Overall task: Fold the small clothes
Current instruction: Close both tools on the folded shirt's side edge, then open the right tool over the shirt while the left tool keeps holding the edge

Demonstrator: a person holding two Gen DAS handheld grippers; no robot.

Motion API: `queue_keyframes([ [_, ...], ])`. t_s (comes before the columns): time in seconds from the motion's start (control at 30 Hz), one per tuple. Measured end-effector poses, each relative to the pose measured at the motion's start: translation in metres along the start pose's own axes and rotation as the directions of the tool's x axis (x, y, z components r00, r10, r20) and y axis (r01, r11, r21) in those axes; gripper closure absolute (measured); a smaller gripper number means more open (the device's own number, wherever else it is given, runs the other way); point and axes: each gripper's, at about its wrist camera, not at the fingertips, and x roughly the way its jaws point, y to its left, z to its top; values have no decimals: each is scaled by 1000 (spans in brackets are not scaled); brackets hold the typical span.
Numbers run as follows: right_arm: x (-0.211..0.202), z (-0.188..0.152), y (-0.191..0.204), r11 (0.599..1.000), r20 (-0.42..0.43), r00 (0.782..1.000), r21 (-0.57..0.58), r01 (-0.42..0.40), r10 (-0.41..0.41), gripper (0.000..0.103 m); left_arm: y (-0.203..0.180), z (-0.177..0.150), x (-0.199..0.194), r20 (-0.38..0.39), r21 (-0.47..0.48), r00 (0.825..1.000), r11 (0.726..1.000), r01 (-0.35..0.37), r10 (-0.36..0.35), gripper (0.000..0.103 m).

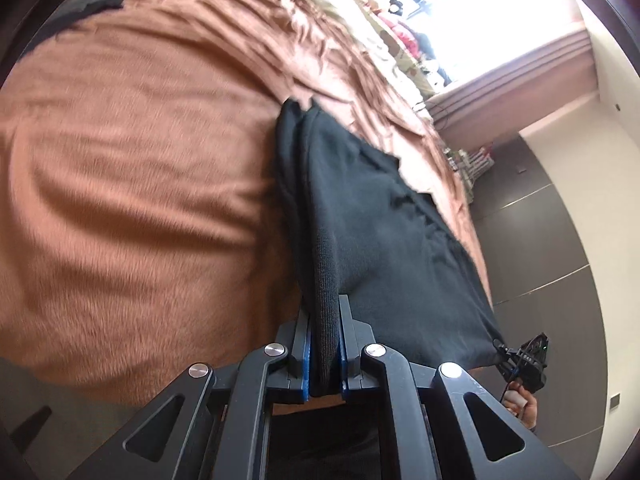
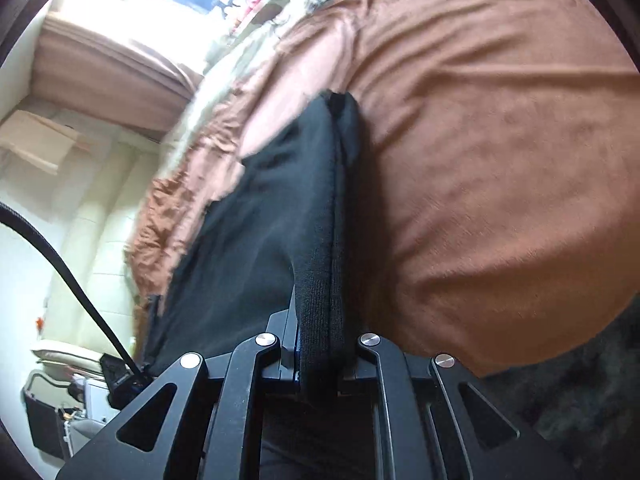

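Both hands loaded. Left gripper (image 1: 325, 344) is clamped on a ribbed edge of the black garment (image 1: 384, 240), fabric pinched between the blue pads (image 1: 305, 360). Right gripper (image 2: 320, 344) is clamped on another ribbed edge of the same piece. From the left view I can see the right gripper at the far corner, with my hand (image 1: 522, 404) behind it, so the garment spans between the two.

Garment hangs off both grips, stretched across above the brown bedspread (image 1: 140, 184). Lower end of it looks close to the bed; can't tell if it touches. Looks doubled over already, two layers visible at the far end.

Read on the step: carrying the held edge over to lay a fold down on the bed.

How I'd do it well:
- Keep both grips level and at equal tension so the edge stays straight.
- Let the hanging end land first, then lay the rest down.
- Line up the held edge with the opposite one before releasing.
- Release both sides together, low; dropping from height would skew the layers.
- Bedspread is soft and wrinkled, so press flat after.
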Motion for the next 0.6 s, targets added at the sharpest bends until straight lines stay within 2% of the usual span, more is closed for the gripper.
queue_keyframes([
  [0.07,6,0,5,996,-16,996,-7,91,-91,90,6,0,7,-4,-21,1000,1000,4,-4,93],
  [0.13,-1,2,11,984,8,984,-27,177,-177,88,11,1,10,-4,-34,1000,999,22,-22,93],
  [0.17,-7,4,16,982,26,982,-30,186,-186,88,13,1,9,-4,-30,1000,999,25,-25,92],
  [0.33,-32,8,46,972,91,974,-97,214,-205,88,17,-4,11,-3,-19,1000,1000,23,-23,92],
  [0.5,-20,7,96,961,77,981,-200,191,-179,88,24,-10,9,14,-40,999,998,41,-40,92],
  [0.6,-8,5,113,956,47,988,-247,157,-150,88,25,-14,6,32,-60,998,997,48,-46,92],
])
